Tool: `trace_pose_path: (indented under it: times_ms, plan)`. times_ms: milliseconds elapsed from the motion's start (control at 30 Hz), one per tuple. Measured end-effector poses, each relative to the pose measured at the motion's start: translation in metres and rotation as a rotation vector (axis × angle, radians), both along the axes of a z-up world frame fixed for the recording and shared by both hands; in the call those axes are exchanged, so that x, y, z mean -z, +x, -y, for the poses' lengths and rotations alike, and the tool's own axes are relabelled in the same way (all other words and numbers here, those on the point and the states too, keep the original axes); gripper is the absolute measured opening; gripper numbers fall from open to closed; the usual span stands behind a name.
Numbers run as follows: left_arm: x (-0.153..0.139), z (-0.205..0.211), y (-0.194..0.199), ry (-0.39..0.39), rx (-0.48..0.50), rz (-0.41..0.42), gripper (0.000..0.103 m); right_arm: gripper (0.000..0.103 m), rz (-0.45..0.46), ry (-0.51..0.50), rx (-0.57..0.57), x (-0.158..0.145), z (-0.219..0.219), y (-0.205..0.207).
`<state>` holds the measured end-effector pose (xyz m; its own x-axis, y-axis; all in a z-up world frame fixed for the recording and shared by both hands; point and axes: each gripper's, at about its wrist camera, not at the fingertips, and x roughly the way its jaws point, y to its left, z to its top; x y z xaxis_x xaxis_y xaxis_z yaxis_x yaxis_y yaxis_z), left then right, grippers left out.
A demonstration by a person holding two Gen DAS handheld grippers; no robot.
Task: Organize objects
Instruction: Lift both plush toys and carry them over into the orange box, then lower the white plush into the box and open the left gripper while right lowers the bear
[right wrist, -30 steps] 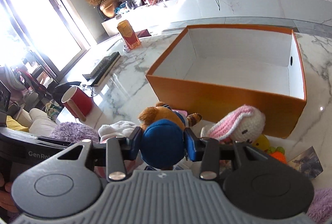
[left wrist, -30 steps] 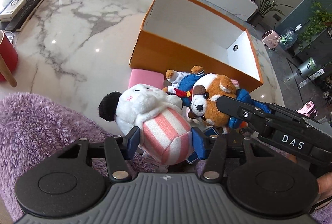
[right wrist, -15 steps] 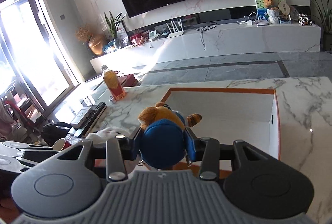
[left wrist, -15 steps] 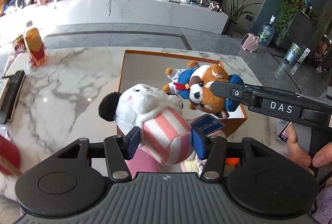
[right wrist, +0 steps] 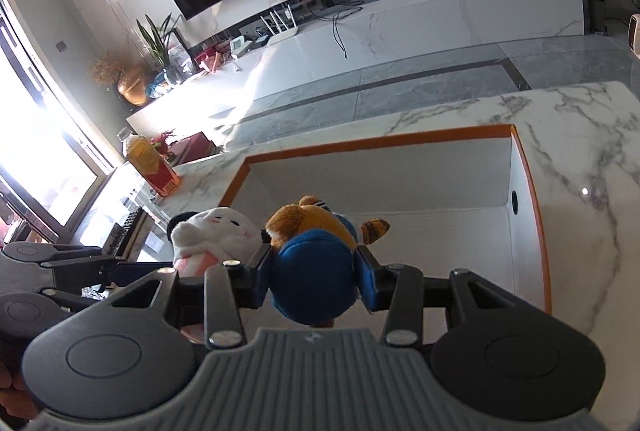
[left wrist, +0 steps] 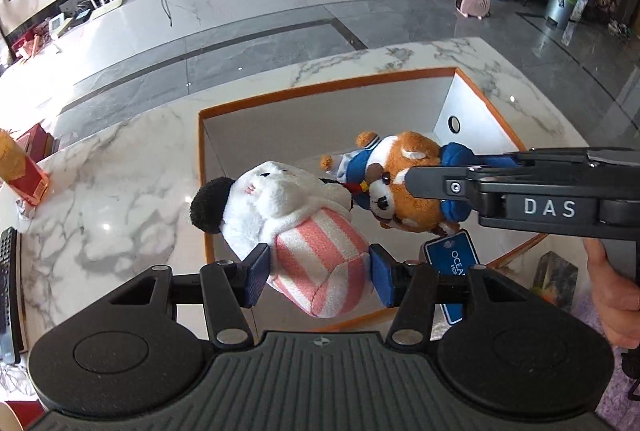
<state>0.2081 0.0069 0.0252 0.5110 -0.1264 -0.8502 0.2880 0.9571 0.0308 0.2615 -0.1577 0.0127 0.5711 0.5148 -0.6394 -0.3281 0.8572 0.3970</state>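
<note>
Scene: a marble surface (left wrist: 120, 199) is carrying an open orange box (left wrist: 320, 89) with a white inside; two plush toys are hanging over it.
Left gripper (left wrist: 318, 275): its blue pads are pinching the pink-and-white striped lower part of a white plush toy (left wrist: 280, 207) with a black ear; the toy is hanging over the box's left wall.
Right gripper (right wrist: 314, 281): its pads are pinching the blue part of a brown plush dog (right wrist: 312, 227) in sailor clothes; the dog is hanging over the box's interior, near its front left corner, just beside the white plush.
Step in hand: both toys are being carried to the box, and seem close to being dropped in.
Next move, as a judgement: lowering each toy towards the box floor, keeping the two apart, then spreading the pads.
Risk: the dog's blue hang tag (left wrist: 452, 257) may be catching on the left gripper.
Hidden or unclear: the box's front wall is lying behind the gripper bodies; things on the surface at the box's right front corner are too cut off to name; only fingers of a hand (left wrist: 612, 295) are showing.
</note>
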Motion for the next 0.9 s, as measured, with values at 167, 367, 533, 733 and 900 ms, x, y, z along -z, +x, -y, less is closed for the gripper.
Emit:
trace_pose_path:
  times_ms: [167, 367, 533, 733, 900]
  plan:
    - [0.024, 0.017, 0.012, 0.184, 0.079, -0.040, 0.062, 0.046, -0.070, -0.074, 0.030, 0.030, -0.014, 0.018]
    - [0.044, 0.022, 0.026, 0.242, 0.126, -0.149, 0.062, 0.046, -0.146, -0.097, 0.008, 0.048, -0.021, 0.025]
    - [0.050, 0.021, 0.034, 0.262, 0.151, -0.219, 0.064, 0.048, -0.213, -0.091, -0.012, 0.052, -0.022, 0.025]
    - [0.054, 0.019, 0.047, 0.256, 0.161, -0.297, 0.068, 0.050, -0.263, -0.073, -0.036, 0.051, -0.025, 0.031]
    - [0.049, 0.011, 0.049, 0.234, 0.141, -0.281, 0.070, 0.052, -0.317, -0.056, -0.041, 0.050, -0.025, 0.040]
